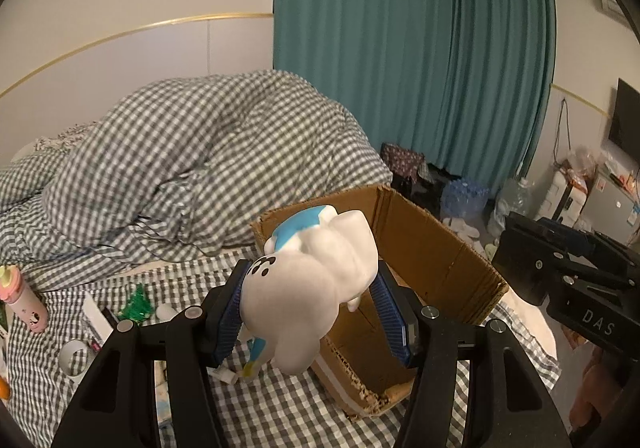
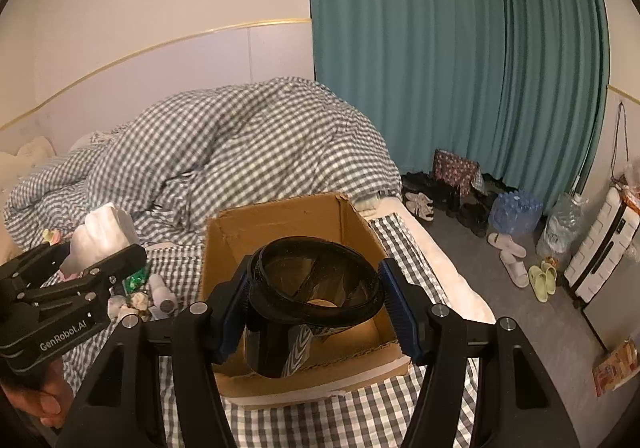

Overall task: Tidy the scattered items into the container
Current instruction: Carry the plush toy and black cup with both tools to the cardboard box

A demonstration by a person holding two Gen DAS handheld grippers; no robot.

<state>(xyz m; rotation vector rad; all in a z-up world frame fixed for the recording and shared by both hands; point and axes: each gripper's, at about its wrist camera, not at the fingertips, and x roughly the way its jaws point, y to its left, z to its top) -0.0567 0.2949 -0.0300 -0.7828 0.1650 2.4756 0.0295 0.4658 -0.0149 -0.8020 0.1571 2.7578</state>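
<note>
Both loads hang at the cardboard box [image 2: 288,216]: left gripper [image 1: 310,312] jaws pinching the white figurine [image 1: 316,280], right gripper [image 2: 316,308] jaws clamping the dark cup [image 2: 308,300], already over the opening.

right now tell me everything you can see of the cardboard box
The cardboard box is plain brown corrugated card, open-topped, with ragged torn flap edges and pale tape along its near bottom edge. It sits upright on the checked bedsheet, near the bed's edge, below the heaped checked duvet. What shows of the inside is bare.

Checked bed [image 2: 320,420] carries cardboard box [image 2: 280,216], heaped duvet [image 2: 240,144], pink bottle [image 1: 24,300], tape roll [image 1: 74,358].
</note>
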